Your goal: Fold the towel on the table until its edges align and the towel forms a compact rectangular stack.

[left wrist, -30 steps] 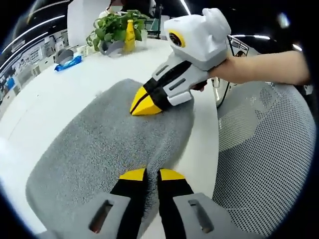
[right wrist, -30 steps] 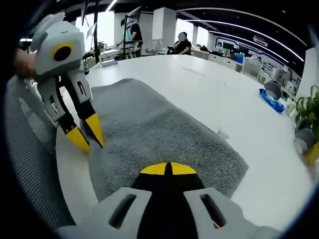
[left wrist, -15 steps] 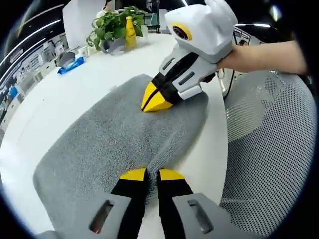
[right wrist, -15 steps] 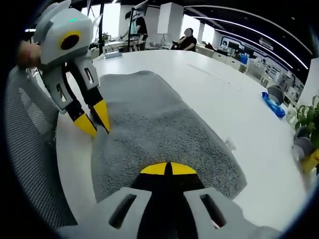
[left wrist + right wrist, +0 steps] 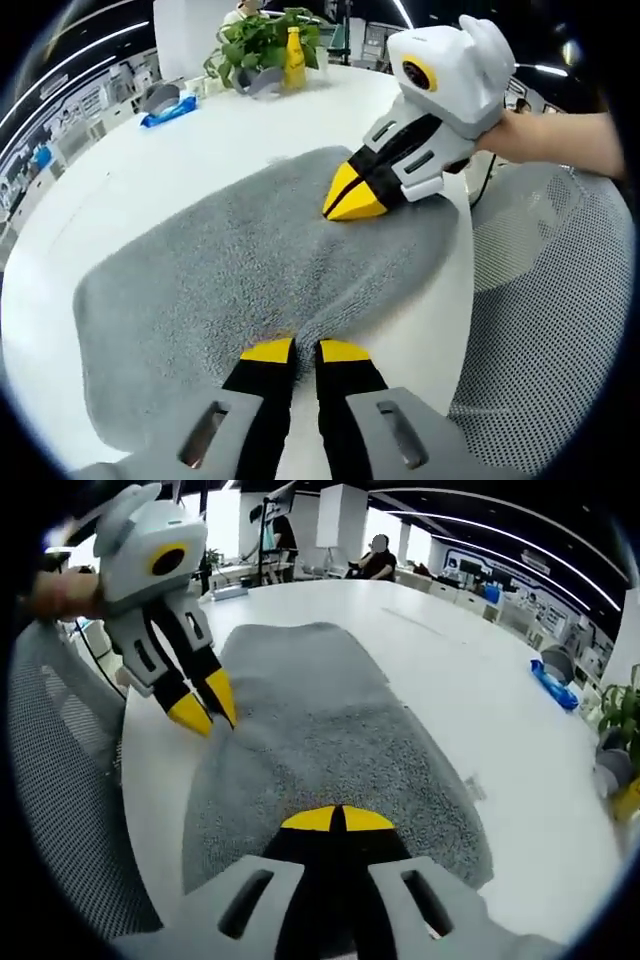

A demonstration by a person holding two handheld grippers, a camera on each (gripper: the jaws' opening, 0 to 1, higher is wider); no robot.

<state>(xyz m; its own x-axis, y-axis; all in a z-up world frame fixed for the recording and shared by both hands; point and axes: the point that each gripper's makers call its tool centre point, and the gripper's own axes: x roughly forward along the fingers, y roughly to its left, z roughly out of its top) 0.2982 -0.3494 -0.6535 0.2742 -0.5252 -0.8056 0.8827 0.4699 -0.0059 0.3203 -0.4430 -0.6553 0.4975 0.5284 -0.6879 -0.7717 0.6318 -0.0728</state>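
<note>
Flat across the round white table [image 5: 120,190], the nubbly grey terry towel [image 5: 220,280] lies spread as one long layer with soft, rounded corners. Seen from my left gripper view, my left gripper [image 5: 305,350] has its black jaws with yellow tips standing a narrow gap apart at the towel's near edge; whether they pinch any cloth I cannot tell, since the tips cover the hem. My right gripper [image 5: 352,197] comes in from the right, a white shell with black jaws ending in a yellow beak pressed together on the towel's far right edge, my hand [image 5: 540,135] behind it. Past the towel stand a leafy green potted plant [image 5: 262,42], a yellow bottle [image 5: 293,58] and a flat blue packet [image 5: 168,108], all well apart from the cloth. A grey mesh chair [image 5: 560,320] curves beside the table.

From my right gripper view, my right jaws sit shut, their yellow tips meeting over the towel [image 5: 310,730]; what lies under them is hidden. My left gripper [image 5: 205,705] shows its two yellow tips slightly apart at the towel's edge by the table rim [image 5: 150,770]. The blue packet [image 5: 553,684] is small and blurred, and the plant is cut off at the right.
</note>
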